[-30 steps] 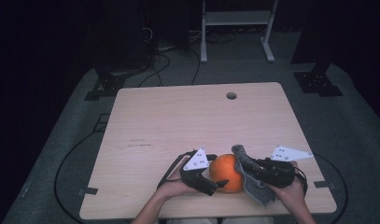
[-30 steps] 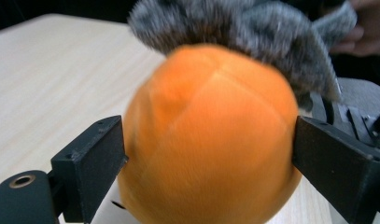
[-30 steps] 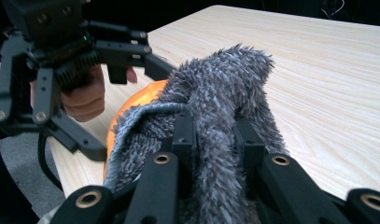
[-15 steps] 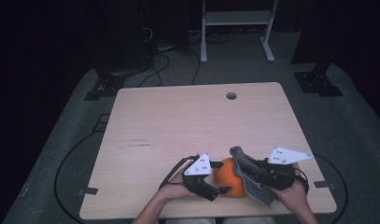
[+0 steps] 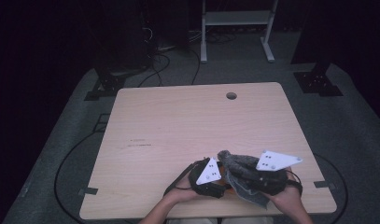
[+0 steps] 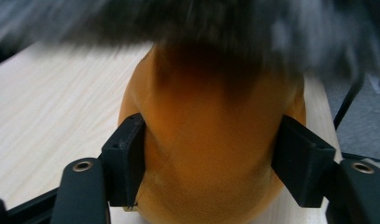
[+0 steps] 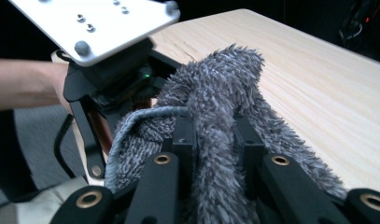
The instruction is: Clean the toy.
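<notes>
Your left gripper [image 6: 204,172], jaws just closing, grasps the orange fruit [image 6: 211,154] near the table's [image 5: 187,126] front edge. Your right gripper [image 7: 214,140] is clenched on the grey fluffy cloth [image 7: 220,93], draped over the fruit. Wiping looks barely started; most remains.

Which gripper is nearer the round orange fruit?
Left. The left gripper clamps the round orange fruit between its pads; the right gripper holds the fuzzy grey cloth draped over its top.
</notes>
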